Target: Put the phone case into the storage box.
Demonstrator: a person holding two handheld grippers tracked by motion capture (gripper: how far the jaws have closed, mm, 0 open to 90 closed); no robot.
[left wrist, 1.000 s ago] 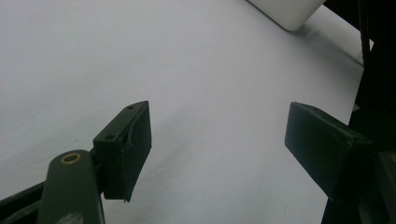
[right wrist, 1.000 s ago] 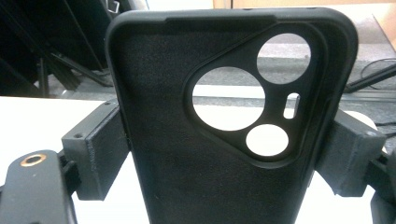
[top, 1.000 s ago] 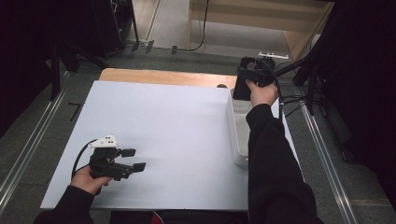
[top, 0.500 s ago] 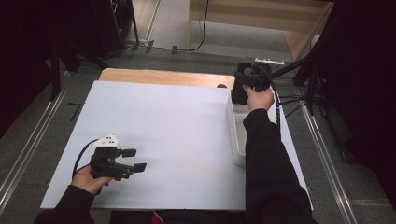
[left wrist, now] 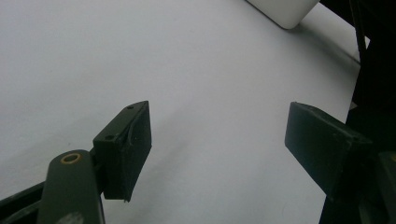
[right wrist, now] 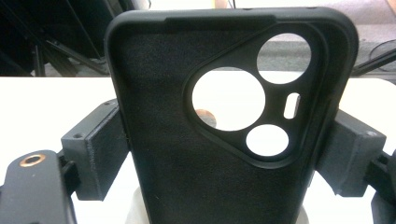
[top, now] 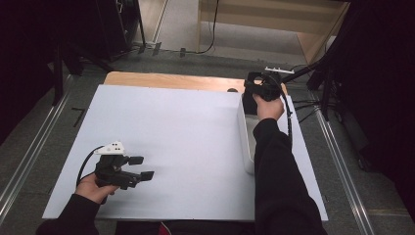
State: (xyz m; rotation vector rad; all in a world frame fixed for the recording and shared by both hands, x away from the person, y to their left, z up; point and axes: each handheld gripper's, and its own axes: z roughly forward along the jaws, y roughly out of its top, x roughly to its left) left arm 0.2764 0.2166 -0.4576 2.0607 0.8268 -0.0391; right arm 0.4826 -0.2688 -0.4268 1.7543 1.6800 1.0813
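A black phone case (right wrist: 163, 116) with round camera cut-outs stands upright between the jaws of my right gripper (right wrist: 224, 154), whose pads press on its two long edges. In the high view that right gripper (top: 262, 88) hangs over the far end of a white bin (top: 246, 147) at the table's right side. My left gripper (top: 142, 167) rests low over the near left of the white tabletop (top: 186, 127). Its jaws stand wide apart with bare table between them in the left gripper view (left wrist: 219, 144).
A corner of the white bin (left wrist: 285, 9) shows ahead of the left gripper. A strip of bare wood (top: 171, 81) runs along the table's far edge. Cables and dark stands crowd the floor beyond the right gripper. A sleeved forearm (top: 274, 166) lies along the bin.
The right hand with the phone case has sunk slightly toward the bin. The left gripper has stayed where it was.
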